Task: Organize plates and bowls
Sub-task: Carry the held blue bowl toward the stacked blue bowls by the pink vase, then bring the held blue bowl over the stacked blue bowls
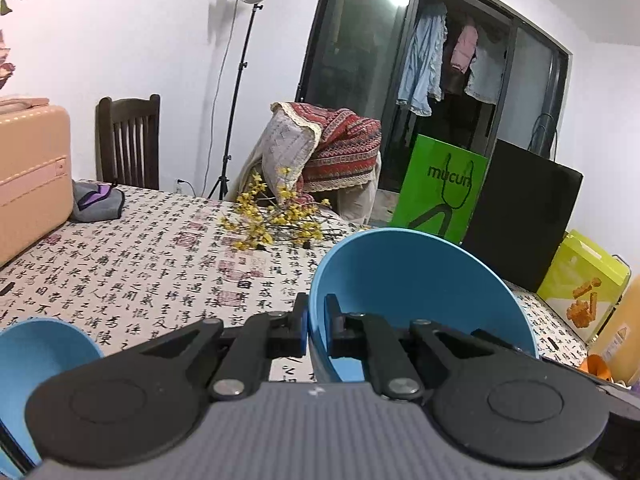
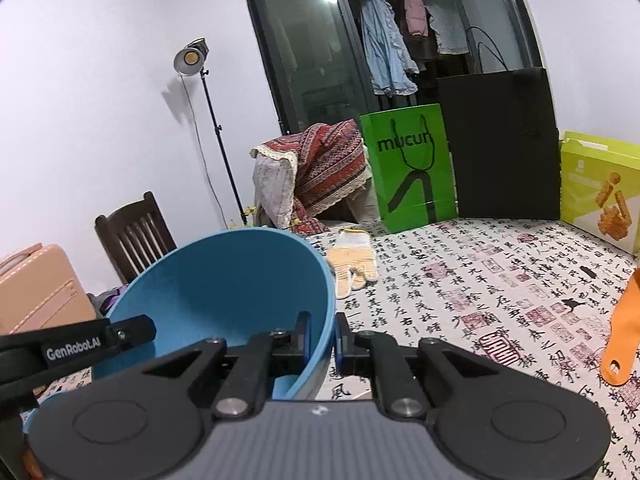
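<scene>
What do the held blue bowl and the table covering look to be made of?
Blue bowl: probably plastic or melamine, given its matte, uniform colour, thin rim and lack of glaze shine. Table covering: looks like printed fabric, white with black calligraphy and red seals; its dull surface leaves coated cloth possible.

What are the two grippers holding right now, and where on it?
Both hold one blue bowl by its rim: left gripper on one side, right gripper on the opposite side.

Blue bowl [image 1: 420, 280], white bench cloth [image 2: 480, 280] with black calligraphy, green bag [image 2: 408, 168], yellow glove [image 2: 354, 264], peach suitcase [image 1: 32, 176]
</scene>
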The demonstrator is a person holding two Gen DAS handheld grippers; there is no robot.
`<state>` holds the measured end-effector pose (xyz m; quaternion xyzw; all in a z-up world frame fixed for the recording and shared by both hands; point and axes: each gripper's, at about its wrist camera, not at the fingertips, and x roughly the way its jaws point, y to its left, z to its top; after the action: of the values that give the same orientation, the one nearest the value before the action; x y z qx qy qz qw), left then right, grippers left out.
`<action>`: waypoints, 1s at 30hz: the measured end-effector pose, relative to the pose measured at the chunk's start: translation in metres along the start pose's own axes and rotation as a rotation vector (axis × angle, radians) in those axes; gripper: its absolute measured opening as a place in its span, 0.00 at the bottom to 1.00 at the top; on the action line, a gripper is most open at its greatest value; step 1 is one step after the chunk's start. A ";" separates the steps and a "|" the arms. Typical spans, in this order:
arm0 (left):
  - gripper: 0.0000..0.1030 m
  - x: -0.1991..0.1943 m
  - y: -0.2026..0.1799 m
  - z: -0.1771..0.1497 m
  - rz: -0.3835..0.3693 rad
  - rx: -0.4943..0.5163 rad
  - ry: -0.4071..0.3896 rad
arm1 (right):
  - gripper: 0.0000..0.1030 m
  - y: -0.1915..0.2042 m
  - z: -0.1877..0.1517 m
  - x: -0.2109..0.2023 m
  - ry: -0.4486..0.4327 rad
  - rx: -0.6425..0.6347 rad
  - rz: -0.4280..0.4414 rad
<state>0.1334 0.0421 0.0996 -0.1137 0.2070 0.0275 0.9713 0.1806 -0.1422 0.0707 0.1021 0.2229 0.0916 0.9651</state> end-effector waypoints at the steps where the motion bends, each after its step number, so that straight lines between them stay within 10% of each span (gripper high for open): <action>1: 0.08 -0.001 0.002 0.000 0.003 -0.001 -0.002 | 0.11 0.002 0.000 0.000 0.001 -0.002 0.003; 30: 0.08 -0.022 0.074 0.010 0.086 -0.047 -0.026 | 0.12 0.074 -0.013 0.010 0.038 -0.058 0.116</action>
<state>0.1094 0.1159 0.1017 -0.1269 0.1981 0.0756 0.9690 0.1737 -0.0664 0.0724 0.0849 0.2322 0.1557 0.9564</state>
